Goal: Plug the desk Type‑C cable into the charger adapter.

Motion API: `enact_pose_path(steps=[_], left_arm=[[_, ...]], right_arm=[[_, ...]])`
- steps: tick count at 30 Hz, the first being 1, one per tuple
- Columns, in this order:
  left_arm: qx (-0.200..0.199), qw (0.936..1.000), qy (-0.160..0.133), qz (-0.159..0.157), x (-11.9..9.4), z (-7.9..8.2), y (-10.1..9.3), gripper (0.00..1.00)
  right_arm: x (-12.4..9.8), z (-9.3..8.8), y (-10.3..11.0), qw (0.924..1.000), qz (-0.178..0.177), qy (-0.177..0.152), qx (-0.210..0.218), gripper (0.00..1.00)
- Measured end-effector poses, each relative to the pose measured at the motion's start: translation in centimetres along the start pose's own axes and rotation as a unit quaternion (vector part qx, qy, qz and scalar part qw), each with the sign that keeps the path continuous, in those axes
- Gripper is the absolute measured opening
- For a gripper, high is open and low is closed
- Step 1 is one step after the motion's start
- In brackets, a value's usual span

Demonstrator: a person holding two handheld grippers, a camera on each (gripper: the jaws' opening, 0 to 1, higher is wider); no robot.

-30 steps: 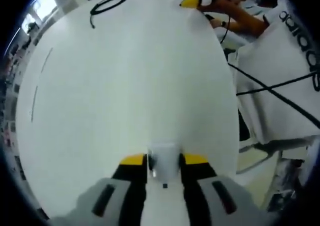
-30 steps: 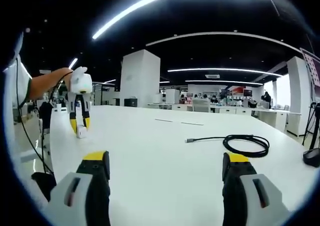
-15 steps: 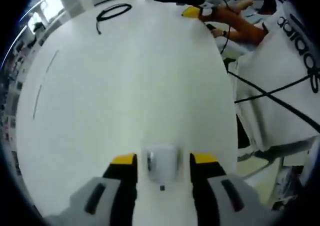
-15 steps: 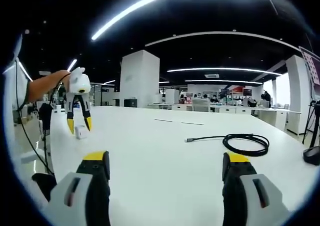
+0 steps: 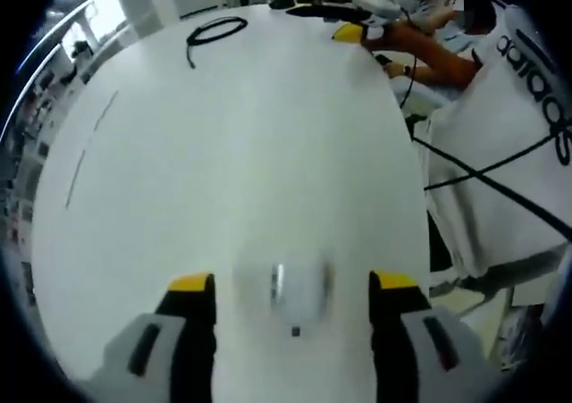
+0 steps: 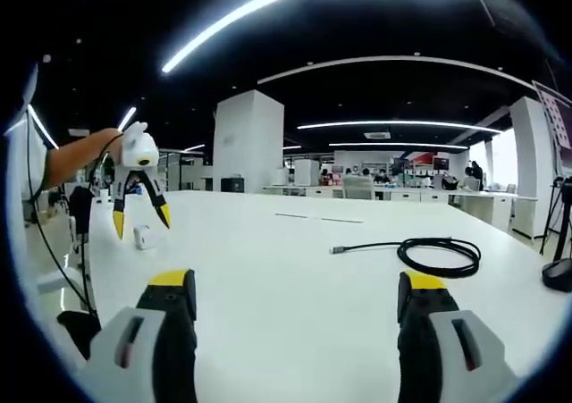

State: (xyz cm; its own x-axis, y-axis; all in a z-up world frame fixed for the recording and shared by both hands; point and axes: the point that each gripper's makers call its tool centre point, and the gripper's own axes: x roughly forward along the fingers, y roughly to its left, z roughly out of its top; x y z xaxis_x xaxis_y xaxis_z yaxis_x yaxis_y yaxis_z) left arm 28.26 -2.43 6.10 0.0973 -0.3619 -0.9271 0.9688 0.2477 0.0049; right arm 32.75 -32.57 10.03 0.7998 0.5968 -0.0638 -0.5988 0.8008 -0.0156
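Note:
A small white charger adapter [image 5: 296, 289] lies on the white table [image 5: 223, 153] between the spread jaws of my left gripper [image 5: 293, 287], which is open and lifted a little above it. From the right gripper view the adapter [image 6: 142, 236] sits on the table below the left gripper [image 6: 140, 217]. The black coiled Type-C cable [image 6: 438, 255] lies at the right of that view, its plug end pointing left. The cable [image 5: 214, 30] also lies at the far end in the left gripper view. My right gripper [image 6: 298, 289] is open with nothing between its jaws.
A person in a white shirt [image 5: 509, 126] stands along the table's right edge in the left gripper view, with black cords hanging there. A dark object [image 6: 559, 281] sits at the far right of the table. Desks and pillars fill the room behind.
My left gripper opened and let go of the charger adapter, then rose slightly; the adapter stays on the table. The right gripper has not moved.

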Motion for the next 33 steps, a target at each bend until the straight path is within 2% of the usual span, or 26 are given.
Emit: enact_pose_path(steps=[5,8,9,13,15,16,22,27,30,33], left_arm=[[0.002,1.0000,-0.003,-0.003,0.1,0.2,-0.5,0.79],[0.003,1.0000,-0.004,-0.003,0.1,0.2,-0.5,0.88],[0.003,1.0000,-0.003,-0.001,0.2,0.1,-0.5,0.93],[0.002,1.0000,-0.006,0.004,0.1,0.2,-0.1,0.99],[-0.002,1.0000,-0.006,0.005,0.0,0.1,-0.1,1.00],[0.001,1.0000,-0.006,0.005,0.2,0.4,-0.8,1.00],[-0.003,1.0000,-0.004,-0.006,0.3,0.0,-1.0,1.00],[-0.007,0.9999,-0.011,-0.001,0.0,0.1,-0.9,1.00],[-0.011,0.9995,-0.029,0.004,0.0,0.4,-0.7,1.00],[-0.022,0.9970,-0.073,0.014,-0.1,1.4,-0.4,0.99]], right_arm=[[0.0,0.0,0.0,1.0000,0.000,0.000,0.002,0.95],[0.0,0.0,-0.1,1.0000,-0.001,-0.001,0.003,0.95],[0.0,0.0,-0.1,1.0000,-0.001,-0.001,0.003,0.95],[-0.1,0.0,-0.1,1.0000,-0.001,-0.002,0.004,0.95],[-0.1,0.0,-0.1,1.0000,-0.002,-0.002,0.005,0.95],[-0.1,0.0,-0.1,1.0000,-0.001,-0.002,0.005,0.95],[-0.1,0.0,-0.1,1.0000,-0.002,-0.002,0.006,0.95],[-0.1,0.1,-0.1,1.0000,-0.001,-0.003,0.007,0.95],[-0.2,0.1,-0.1,1.0000,0.000,-0.003,0.007,0.95],[-0.2,0.2,-0.1,1.0000,0.000,-0.004,0.008,0.95]])
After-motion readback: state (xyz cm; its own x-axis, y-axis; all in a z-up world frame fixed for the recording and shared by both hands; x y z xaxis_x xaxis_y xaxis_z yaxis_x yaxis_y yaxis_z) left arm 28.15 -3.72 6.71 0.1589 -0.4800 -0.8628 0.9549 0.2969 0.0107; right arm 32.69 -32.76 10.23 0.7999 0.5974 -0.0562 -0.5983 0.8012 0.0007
